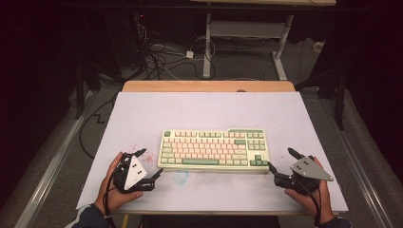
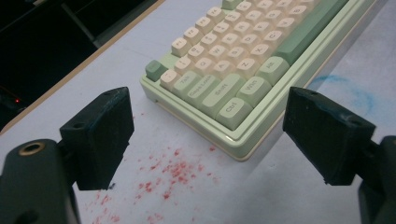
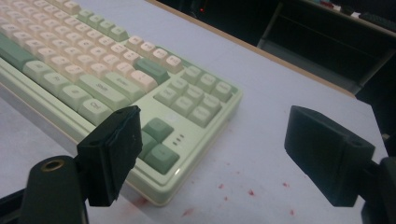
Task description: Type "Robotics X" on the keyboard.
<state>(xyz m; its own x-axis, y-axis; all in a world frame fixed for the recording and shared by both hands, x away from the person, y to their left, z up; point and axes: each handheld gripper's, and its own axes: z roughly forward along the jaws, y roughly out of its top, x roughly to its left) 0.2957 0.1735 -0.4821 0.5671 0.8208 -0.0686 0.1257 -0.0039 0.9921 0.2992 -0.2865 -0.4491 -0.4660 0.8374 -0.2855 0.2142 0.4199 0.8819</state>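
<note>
White sheeting covers the table (image 1: 142, 109), with dark floor and cables beyond at 12 o'clock. Centred on it lies the green-and-cream keyboard (image 1: 214, 148), long edge facing the person. The left gripper (image 1: 151, 166) sits at the keyboard's 8 o'clock, just off its near-left corner; the right gripper (image 1: 280, 165) sits at its 4 o'clock, off the near-right corner. Both sets of jaws stand wide apart, holding and touching nothing. Judged step: approach, before any grasp. The next move likely calls for advancing each gripper until its jaws straddle a keyboard end, then closing evenly. Red specks (image 2: 173, 172) mark the sheet near the left gripper.
</note>
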